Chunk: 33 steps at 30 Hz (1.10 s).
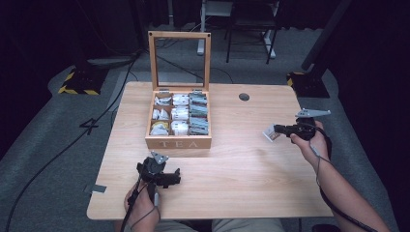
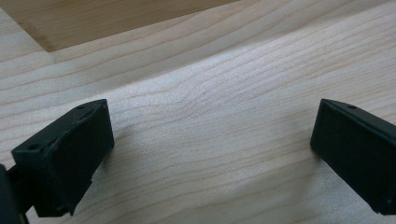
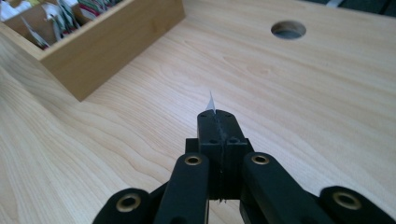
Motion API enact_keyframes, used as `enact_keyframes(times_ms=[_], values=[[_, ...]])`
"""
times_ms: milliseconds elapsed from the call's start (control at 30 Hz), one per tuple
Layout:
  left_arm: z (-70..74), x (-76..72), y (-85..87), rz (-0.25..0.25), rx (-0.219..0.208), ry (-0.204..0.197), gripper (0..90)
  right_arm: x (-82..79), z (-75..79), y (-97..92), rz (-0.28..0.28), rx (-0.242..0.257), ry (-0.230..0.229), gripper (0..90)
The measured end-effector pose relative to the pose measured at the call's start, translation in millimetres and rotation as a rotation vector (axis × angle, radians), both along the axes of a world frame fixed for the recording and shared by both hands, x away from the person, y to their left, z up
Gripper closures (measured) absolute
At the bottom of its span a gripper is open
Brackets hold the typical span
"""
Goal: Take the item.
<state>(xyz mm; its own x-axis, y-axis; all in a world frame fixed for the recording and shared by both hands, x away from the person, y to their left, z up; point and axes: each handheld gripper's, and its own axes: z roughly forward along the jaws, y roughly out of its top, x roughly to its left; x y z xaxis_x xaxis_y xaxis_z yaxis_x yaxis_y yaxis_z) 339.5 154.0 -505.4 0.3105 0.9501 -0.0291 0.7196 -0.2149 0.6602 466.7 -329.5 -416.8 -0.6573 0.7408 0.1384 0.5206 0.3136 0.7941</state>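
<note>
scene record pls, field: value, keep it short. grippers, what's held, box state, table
right gripper: jaws shut on a tea bag packet, over the table to the right of the box; packet's thin edge pokes out past the jaw tips
left gripper: jaws wide apart, nothing between them, low over bare wood near the table's front edge
tea box: wooden, marked TEA, glass-paned lid standing open and upright, compartments filled with packets
table: light wood, round hole near the far edge
</note>
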Motion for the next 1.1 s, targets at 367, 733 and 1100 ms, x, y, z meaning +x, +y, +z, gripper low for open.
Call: enact_keyframes(times_ms=[367, 733, 1100], values=[[0.0, 0.0, 0.0, 0.000, 0.000, 0.000, 0.0, 8.0, -25.5, -10.5, -0.050, -0.024, 0.096, 90.0], [0.0, 0.0, 0.0, 0.000, 0.000, 0.000, 0.0, 13.8, -41.3, -14.2, -0.080, -0.065, 0.115, 71.4], [0.0, 0.0, 0.0, 0.000, 0.000, 0.000, 0.0, 11.3, -38.6, -30.5, -0.126, -0.080, 0.049, 55.3]])
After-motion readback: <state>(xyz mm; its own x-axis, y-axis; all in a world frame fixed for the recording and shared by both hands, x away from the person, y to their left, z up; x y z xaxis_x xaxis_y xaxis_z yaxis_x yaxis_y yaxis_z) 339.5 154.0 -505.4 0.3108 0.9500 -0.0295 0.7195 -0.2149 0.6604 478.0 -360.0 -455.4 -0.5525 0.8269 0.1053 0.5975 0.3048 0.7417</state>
